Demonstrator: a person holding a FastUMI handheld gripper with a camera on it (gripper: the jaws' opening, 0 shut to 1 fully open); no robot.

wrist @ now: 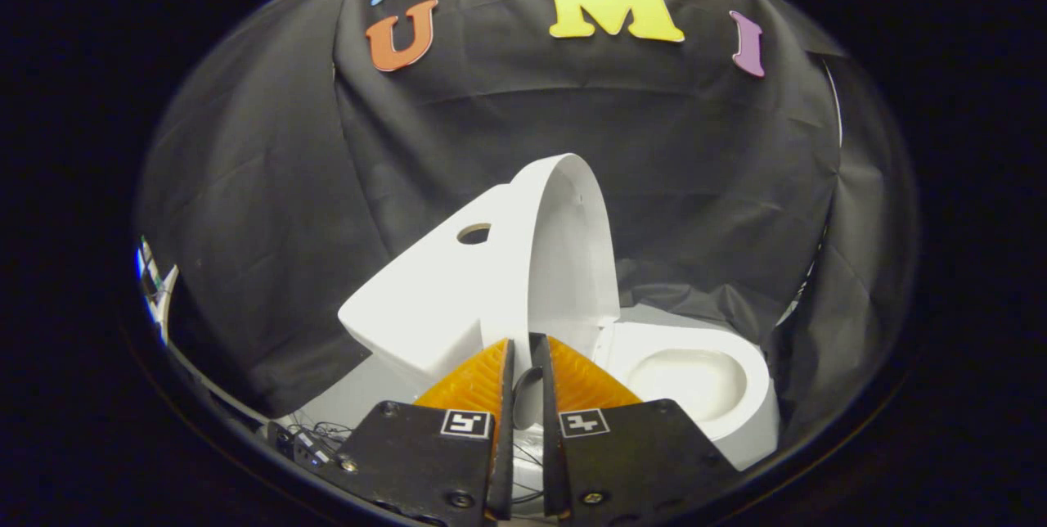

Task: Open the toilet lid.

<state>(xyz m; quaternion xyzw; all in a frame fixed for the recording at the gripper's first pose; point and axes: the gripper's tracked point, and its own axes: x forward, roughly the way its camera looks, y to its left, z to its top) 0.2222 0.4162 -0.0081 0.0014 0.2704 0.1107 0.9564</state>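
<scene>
**Toilet lid upright, gripper nearly closed at its base**

My gripper (523, 355) has its two orange ribbed fingers (470, 380) drawn almost together, with only a narrow slot left between them. Within that slot I see a thin white edge, which appears to be the lower edge of the toilet lid (568, 257). I cannot tell whether both fingers actually press on it or merely stand to either side. Each black finger mount carries a small square marker (466, 423).

Just ahead of the fingers, the toilet lid stands raised, close to upright, with its inner face turned toward the bowl. It leans back against the white tank (425, 290), which lies to the left of the lid. The tank's top face has a round hole (474, 233).

To the right of the fingers and the lid, the toilet bowl (695, 380) lies uncovered, its white basin visible.

The toilet sits on a pale worktop (352, 400). Some thin wires (315, 433) lie on it near my left finger mount. Black cloth (262, 183) hangs behind everything as the booth wall.
</scene>
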